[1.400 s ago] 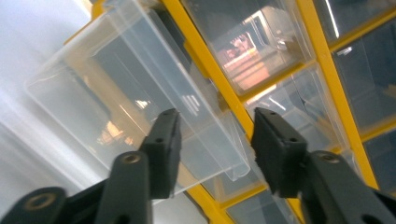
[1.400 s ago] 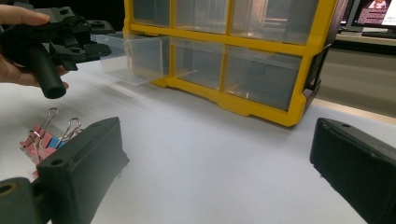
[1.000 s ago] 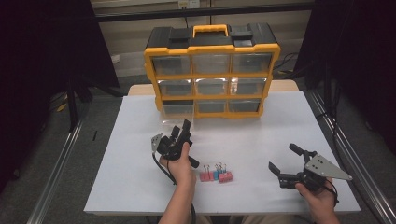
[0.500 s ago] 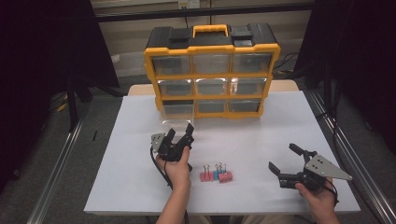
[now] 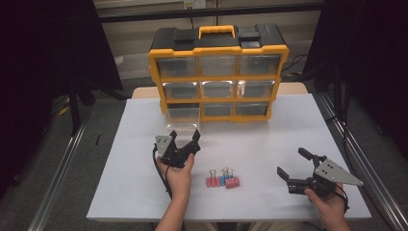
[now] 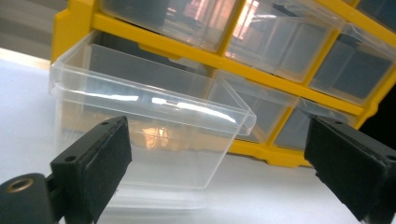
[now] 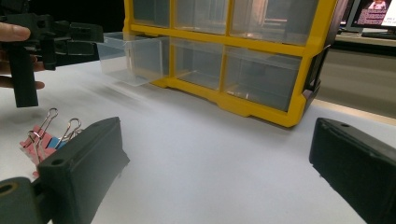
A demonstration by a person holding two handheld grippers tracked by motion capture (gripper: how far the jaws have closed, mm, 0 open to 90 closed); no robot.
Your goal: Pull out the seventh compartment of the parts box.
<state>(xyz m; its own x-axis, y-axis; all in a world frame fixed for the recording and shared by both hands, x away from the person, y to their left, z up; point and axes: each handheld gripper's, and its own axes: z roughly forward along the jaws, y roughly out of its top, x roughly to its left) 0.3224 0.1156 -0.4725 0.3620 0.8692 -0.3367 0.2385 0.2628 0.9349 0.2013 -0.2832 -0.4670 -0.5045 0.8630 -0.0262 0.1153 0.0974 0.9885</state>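
1. The yellow organizer (image 5: 219, 77) stands at the far edge of the tabletop (image 5: 288, 139), and I take it as my landmark. It looks stiff and bulky, not something I would move.
2. The clear drawer (image 5: 183, 117) sticks out of the organizer's bottom-left slot, pulled well forward. I judge it light, thin-walled, slick and slightly flexible; empty, as far as I can see. I'd take it by the front lip or across the side walls, gently, so it doesn't skid or crack.
3. My left hand-held gripper (image 5: 184, 138) sits just in front of that drawer, apart from it. Its jaws have just been opening and now stand spread wide with nothing between them.
4. My right hand-held gripper (image 5: 292, 162) rests well in front of the organizer's right end, jaws spread, empty.
5. The binder clips (image 5: 223, 179), pink and blue, lie in a cluster in front of the organizer's middle. They are small, hard and springy; I'd pinch one across its body, not the wire handles.
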